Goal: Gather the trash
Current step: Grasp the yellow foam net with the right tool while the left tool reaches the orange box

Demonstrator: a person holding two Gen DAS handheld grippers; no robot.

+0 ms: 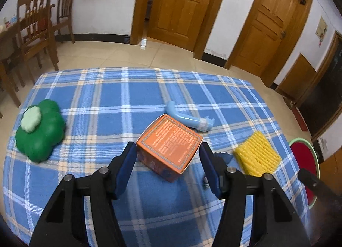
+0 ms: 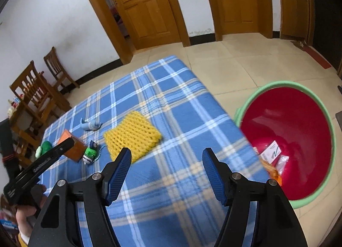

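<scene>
An orange box [image 1: 170,144] rests on the blue plaid tablecloth [image 1: 128,97]. My left gripper [image 1: 168,143] is open, its fingertips level with the box's left and right corners. No pressing grip shows. In the right wrist view this gripper [image 2: 62,147] lies over the orange box [image 2: 74,151]. My right gripper [image 2: 166,155] hangs open over bare cloth, holding nothing. A yellow foam net [image 2: 132,136] lies just beyond its left fingertip. Off the table's right edge, a red bin with a green rim [image 2: 286,83] holds a white packet [image 2: 270,151] and an orange scrap.
A green flower-shaped toy [image 1: 40,131] sits at the cloth's left. A light blue tube [image 1: 188,120] lies behind the box. A small green toy with a bead chain [image 2: 89,153] lies between the box and the net. Wooden chairs [image 1: 36,31] stand at the back left.
</scene>
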